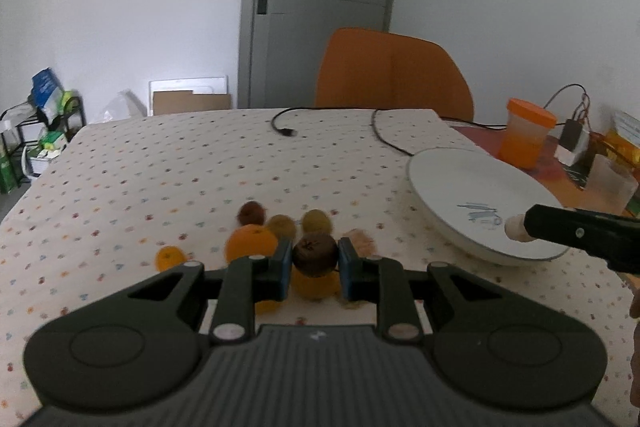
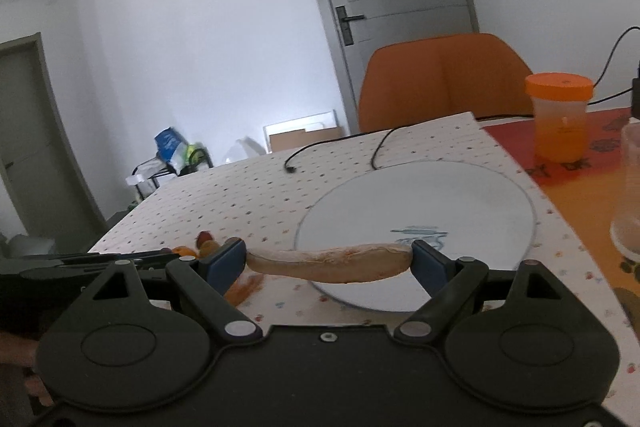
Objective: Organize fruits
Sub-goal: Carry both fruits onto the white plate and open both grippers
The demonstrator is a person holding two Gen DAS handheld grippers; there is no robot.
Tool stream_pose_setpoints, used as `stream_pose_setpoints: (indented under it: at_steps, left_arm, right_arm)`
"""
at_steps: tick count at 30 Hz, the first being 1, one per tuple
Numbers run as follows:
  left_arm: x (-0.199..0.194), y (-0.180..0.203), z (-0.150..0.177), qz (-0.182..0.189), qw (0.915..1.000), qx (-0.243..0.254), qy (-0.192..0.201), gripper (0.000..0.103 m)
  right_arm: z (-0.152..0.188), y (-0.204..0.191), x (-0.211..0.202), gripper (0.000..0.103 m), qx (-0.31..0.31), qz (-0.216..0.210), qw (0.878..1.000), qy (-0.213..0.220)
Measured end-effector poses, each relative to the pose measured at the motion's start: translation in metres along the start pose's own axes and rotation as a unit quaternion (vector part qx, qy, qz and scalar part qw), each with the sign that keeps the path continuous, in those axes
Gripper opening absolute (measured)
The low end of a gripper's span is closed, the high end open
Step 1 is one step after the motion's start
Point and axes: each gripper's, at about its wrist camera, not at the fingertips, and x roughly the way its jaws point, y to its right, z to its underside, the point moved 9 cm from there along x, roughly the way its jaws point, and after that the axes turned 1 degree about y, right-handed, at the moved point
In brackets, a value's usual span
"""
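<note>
My left gripper [image 1: 315,261] is shut on a dark brown round fruit [image 1: 315,253], held just above the dotted tablecloth. Around it lie an orange [image 1: 251,243], a small orange fruit [image 1: 170,258], a dark red fruit [image 1: 251,213] and two yellow-brown fruits [image 1: 316,221]. My right gripper [image 2: 328,261] is shut on a long tan fruit [image 2: 332,261], gripped end to end, over the near rim of the white plate [image 2: 420,203]. In the left wrist view that plate [image 1: 460,195] is at the right, with one of the right gripper's fingers [image 1: 568,227] above its rim.
An orange-lidded jar [image 2: 560,119] and a clear cup [image 2: 628,195] stand on the red mat right of the plate. Black cables [image 1: 286,129] lie on the far side of the table. An orange chair [image 1: 394,75] stands behind it.
</note>
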Motion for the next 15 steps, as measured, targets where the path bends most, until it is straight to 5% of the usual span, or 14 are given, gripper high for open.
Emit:
stream_pose_setpoints:
  at_steps: [15]
  left_arm:
    - [0.011, 0.047, -0.011, 0.031, 0.9992, 0.025, 0.003, 0.022]
  right_arm:
    - [-0.006, 0.044, 0.0, 0.086, 0.009, 0.036, 0.999, 0.014]
